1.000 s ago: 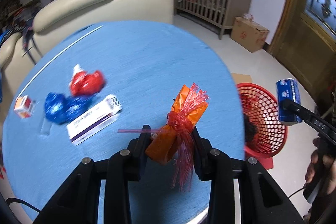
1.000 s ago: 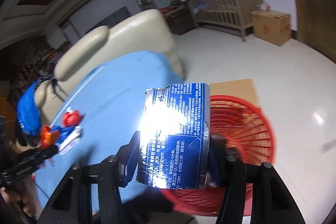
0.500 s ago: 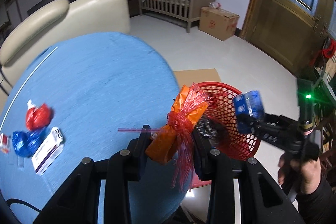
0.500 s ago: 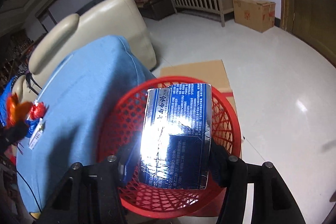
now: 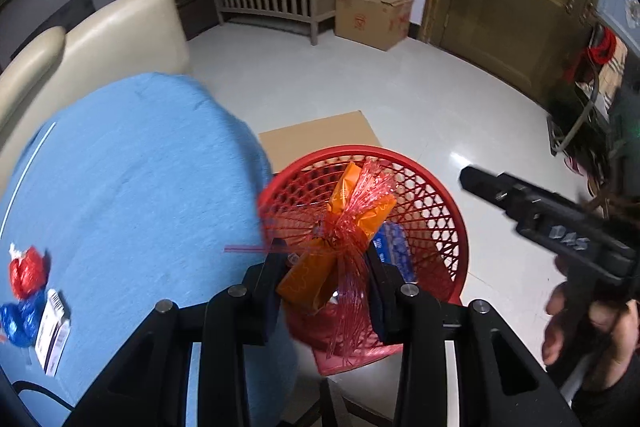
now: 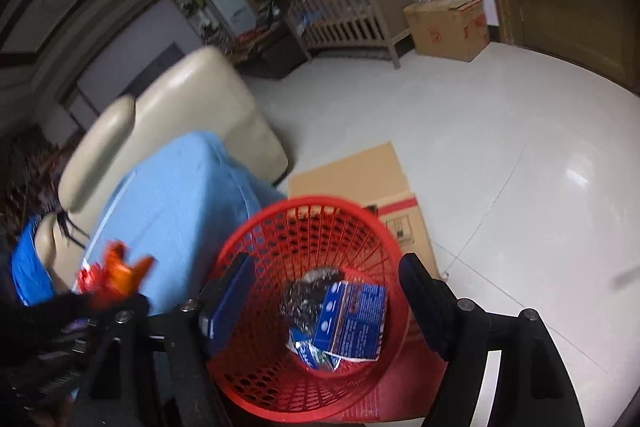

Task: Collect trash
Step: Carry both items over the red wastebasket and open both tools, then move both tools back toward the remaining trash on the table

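The left gripper has its fingers closed tight on an orange paper packet tied with a frilly red cellophane ribbon, which sticks up between the black pads and hangs above the round red plastic mesh basket standing on the pale tiled floor just beside the counter covered in blue cloth. The right gripper is over the same basket with its fingers spread well apart and nothing between them; its jaws have just been opening. The blue printed foil carton lies loose at the bottom of the basket, leaning on a crumpled dark silvery wrapper and clear of both pads. In the left wrist view the right gripper shows at the right edge as a black tool in a person's hand, off to the side of the basket.

On the blue counter, near its left edge, lie a crumpled red wrapper, a crumpled blue wrapper touching it, and a white flat box with purple print just beside them. A flat sheet of brown cardboard lies on the floor behind the basket (partly under it), with a cream leather sofa beyond the counter
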The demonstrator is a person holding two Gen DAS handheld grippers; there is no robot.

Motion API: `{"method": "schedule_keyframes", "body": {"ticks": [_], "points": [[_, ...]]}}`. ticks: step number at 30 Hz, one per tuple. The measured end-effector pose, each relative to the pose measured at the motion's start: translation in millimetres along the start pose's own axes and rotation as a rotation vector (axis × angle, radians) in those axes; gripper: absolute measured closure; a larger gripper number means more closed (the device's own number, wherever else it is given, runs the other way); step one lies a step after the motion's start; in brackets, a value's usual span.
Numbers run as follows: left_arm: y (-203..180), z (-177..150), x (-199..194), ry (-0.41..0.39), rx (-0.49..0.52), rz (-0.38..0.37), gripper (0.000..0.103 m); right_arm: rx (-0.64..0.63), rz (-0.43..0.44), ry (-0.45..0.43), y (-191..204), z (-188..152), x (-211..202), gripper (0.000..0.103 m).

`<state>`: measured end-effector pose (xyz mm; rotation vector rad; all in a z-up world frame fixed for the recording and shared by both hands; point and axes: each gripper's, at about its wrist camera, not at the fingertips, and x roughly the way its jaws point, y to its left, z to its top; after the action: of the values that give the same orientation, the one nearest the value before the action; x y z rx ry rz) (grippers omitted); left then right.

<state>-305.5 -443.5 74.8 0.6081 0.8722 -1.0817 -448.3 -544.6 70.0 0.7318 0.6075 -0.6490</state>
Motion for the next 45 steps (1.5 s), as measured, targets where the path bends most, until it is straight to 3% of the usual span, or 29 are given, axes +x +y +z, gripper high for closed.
{"method": "schedule_keyframes", "body": {"ticks": [2, 4, 6, 11, 15, 22, 26, 29, 32, 37, 42, 45], "points": [[-6.7, 5.1, 6.4, 0.016, 0.023, -0.016, 0.060, 0.023, 0.009, -0.029, -3.4, 4.0, -11.3, 0.025], [-9.6, 8.7, 12.9, 0.033, 0.031, 0.005, 0.033, 0.038, 0.017, -0.047, -3.0, 7.9, -17.4, 0.025], [-6.1, 9.9, 12.0, 0.022, 0.028, 0.037, 0.024, 0.040, 0.023, -0.057, -0.9, 10.5, -22.1, 0.025], [19.0, 8.6, -1.1, -0.004, -0.048, 0.013, 0.024, 0.019, 0.050, -0.074, 11.6, 13.1, -30.3, 0.025], [58.5, -9.7, -31.8, -0.068, -0.127, 0.053, 0.024, -0.015, 0.082, -0.066, 30.4, 9.5, -28.7, 0.025], [149.4, -86.0, -80.0, -0.104, -0.329, 0.155, 0.024, -0.141, 0.140, 0.031, 93.7, -17.6, -6.0, 0.023], [205.0, -131.8, -97.1, -0.109, -0.408, 0.171, 0.024, -0.211, 0.173, 0.078, 130.1, -33.1, 3.1, 0.024], [234.1, -148.7, -97.1, -0.079, -0.356, 0.126, 0.024, -0.270, 0.197, 0.115, 161.2, -46.6, 10.3, 0.024], [264.5, -158.6, -92.3, -0.035, -0.227, 0.083, 0.024, -0.325, 0.212, 0.137, 188.1, -57.9, 15.3, 0.024], [306.4, -161.5, -68.5, 0.056, -0.142, 0.070, 0.024, -0.387, 0.223, 0.167, 217.3, -73.1, 22.9, 0.024], [317.1, -150.6, -46.2, 0.119, -0.056, -0.013, 0.024, -0.425, 0.208, 0.210, 229.5, -82.7, 34.7, 0.024], [319.4, -141.9, -29.0, 0.154, -0.014, -0.011, 0.024, -0.430, 0.200, 0.216, 232.9, -83.3, 37.1, 0.024]]}}
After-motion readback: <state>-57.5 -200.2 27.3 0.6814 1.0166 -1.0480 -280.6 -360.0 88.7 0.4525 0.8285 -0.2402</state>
